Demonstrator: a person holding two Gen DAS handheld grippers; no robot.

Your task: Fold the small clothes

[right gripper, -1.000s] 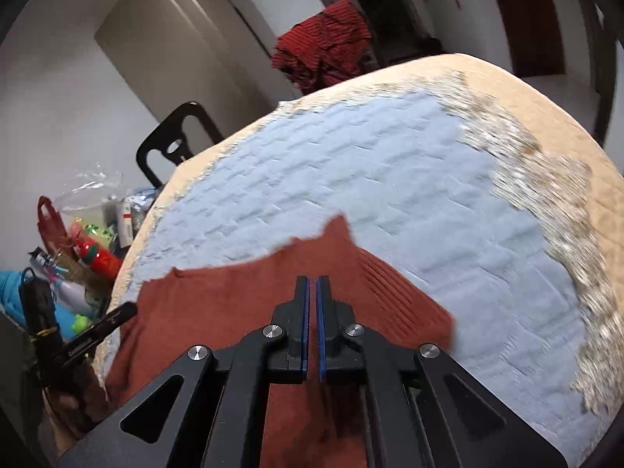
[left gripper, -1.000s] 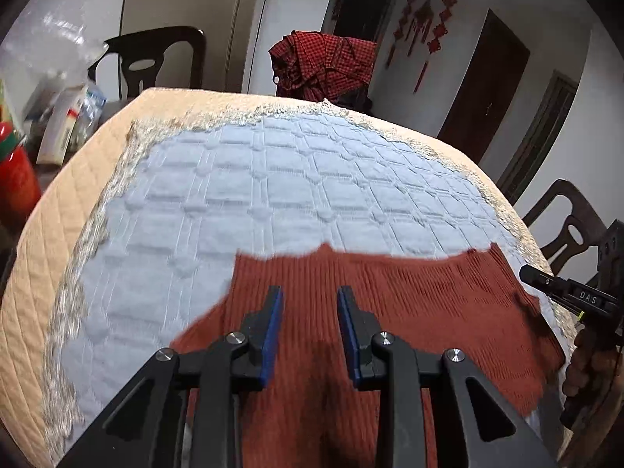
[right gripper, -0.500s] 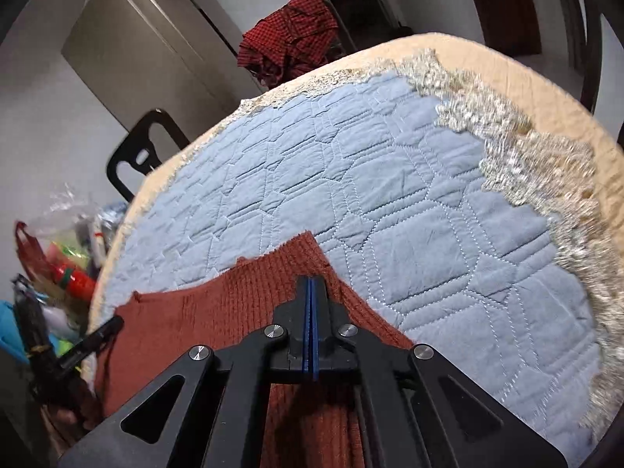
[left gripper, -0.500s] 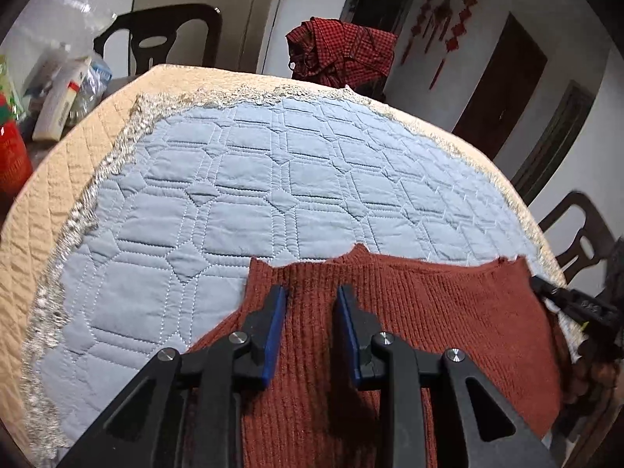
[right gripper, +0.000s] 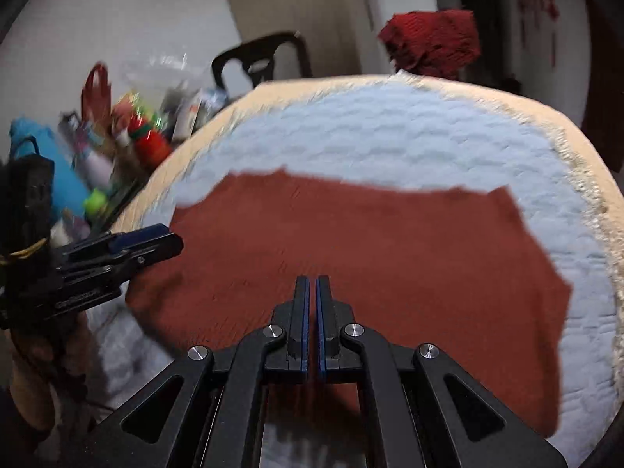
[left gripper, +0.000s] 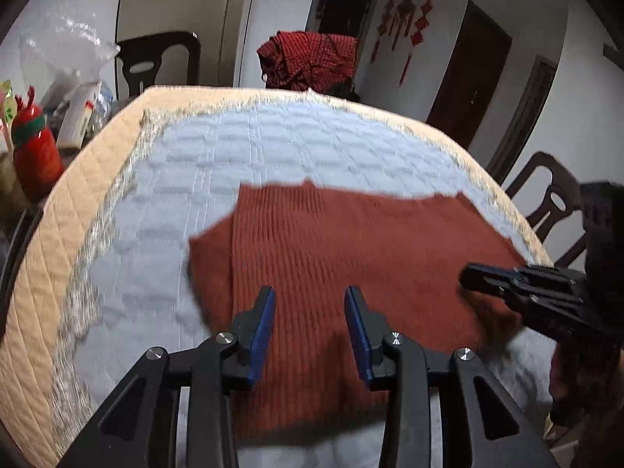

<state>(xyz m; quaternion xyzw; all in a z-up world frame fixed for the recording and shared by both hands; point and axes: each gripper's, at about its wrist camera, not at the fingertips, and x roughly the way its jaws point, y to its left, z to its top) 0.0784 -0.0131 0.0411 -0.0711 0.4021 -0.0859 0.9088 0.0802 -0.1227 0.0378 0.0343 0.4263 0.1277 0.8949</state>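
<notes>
A rust-red knit garment (left gripper: 351, 249) lies flat on the blue quilted tablecloth (left gripper: 273, 144); it also shows in the right wrist view (right gripper: 390, 249). My left gripper (left gripper: 309, 296) is open and empty, above the garment's near part. My right gripper (right gripper: 311, 284) has its jaws almost together with a thin gap and nothing between them, above the garment's middle. In the left wrist view the right gripper (left gripper: 468, 275) appears at the garment's right edge. In the right wrist view the left gripper (right gripper: 171, 240) appears at the garment's left edge.
A red plaid cloth (left gripper: 308, 58) hangs over a chair behind the table. Dark chairs stand at the back left (left gripper: 160, 58) and right (left gripper: 550, 199). Bottles and bags (right gripper: 128, 132) crowd a surface to the left. The cloth's beige lace border (left gripper: 97, 202) rims the round table.
Both grippers have pulled back and risen from the garment, which now lies spread wider. The right gripper let go of the cloth it pinched and swung left. Both views are motion blurred.
</notes>
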